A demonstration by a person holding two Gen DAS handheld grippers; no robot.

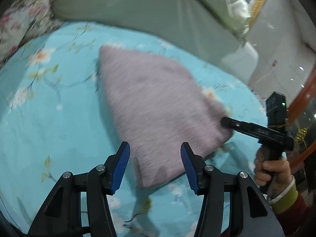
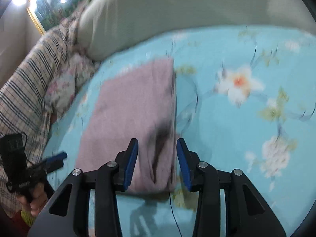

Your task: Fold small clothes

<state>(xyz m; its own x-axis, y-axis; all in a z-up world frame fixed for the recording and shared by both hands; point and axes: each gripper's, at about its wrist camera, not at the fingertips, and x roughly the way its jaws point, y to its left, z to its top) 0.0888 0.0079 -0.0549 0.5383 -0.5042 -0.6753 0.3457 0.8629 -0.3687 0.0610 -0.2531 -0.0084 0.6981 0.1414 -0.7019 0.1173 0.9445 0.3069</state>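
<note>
The left wrist view shows one folded pink garment (image 1: 158,106) lying flat on the blue floral bed sheet (image 1: 49,118), with the left gripper (image 1: 155,165) above its near edge, fingers apart and empty. The right gripper (image 2: 157,164) likewise stands parted over the garment's near corner, gripping nothing; both views are motion-blurred, and two pale cushions (image 1: 138,9) are cut off behind

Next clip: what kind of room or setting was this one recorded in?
Most likely a bedroom at home. The work surface is a bed with a blue floral sheet, pale green pillows lie along its far edge, and a striped quilt is bunched at one side. A folded pink garment lies on the sheet.
</note>
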